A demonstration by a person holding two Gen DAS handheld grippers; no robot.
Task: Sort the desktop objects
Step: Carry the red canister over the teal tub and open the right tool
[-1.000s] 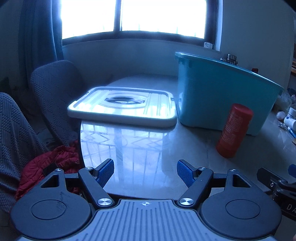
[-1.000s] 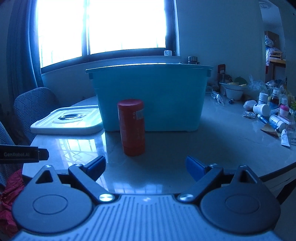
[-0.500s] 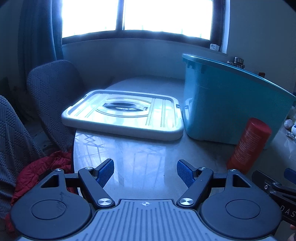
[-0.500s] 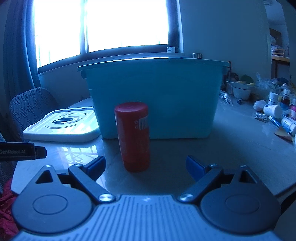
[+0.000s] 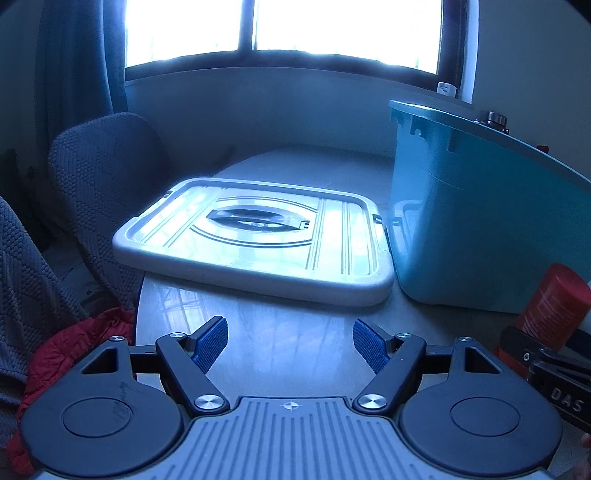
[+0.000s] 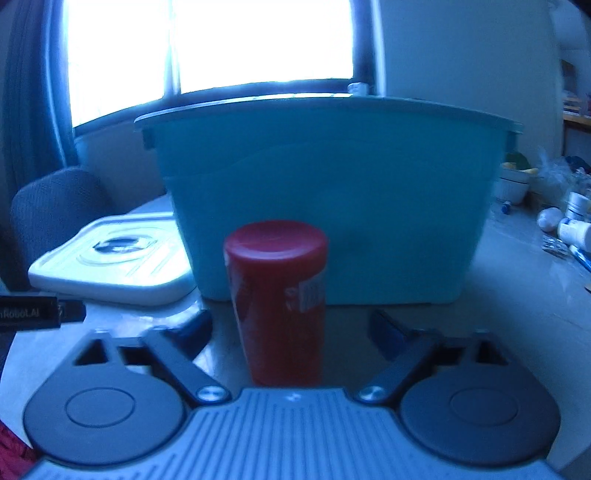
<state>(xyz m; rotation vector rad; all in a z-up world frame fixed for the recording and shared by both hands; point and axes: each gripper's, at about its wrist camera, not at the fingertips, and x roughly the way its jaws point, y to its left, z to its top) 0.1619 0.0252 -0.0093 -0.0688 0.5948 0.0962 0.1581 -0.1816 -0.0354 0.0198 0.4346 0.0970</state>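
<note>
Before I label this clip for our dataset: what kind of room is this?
Probably a lived-in home room: a marble-look table by a curtained window, upholstered chairs, and bottles and a bowl cluttering the far end.

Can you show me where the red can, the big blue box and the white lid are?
red can (image 6: 277,306), right wrist view, middle of its side.
big blue box (image 6: 332,192), right wrist view, front wall.
white lid (image 5: 255,236), left wrist view, top face.

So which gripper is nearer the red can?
Right. The right gripper has the red can upright between its fingers; the left gripper is off to the can's left, facing the lid.
</note>
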